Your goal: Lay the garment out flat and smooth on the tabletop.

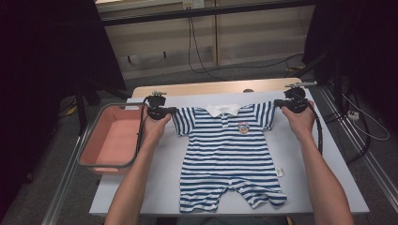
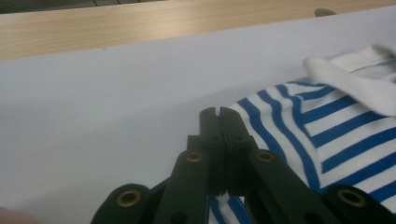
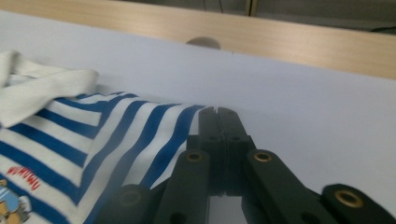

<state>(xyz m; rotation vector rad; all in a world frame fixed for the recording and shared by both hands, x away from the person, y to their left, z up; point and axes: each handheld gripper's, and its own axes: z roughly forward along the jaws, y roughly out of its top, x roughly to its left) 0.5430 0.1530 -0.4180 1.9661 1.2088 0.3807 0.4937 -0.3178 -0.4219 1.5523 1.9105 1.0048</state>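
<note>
Your left tongs pinch one sleeve of the striped baby suit. Your right tongs pinch the other sleeve, both squeezed tight.

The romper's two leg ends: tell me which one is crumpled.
The leg end on the right tongs' side. Its hem is bunched and flared outward, while the other leg end lies flat and squared on the romper.
</note>
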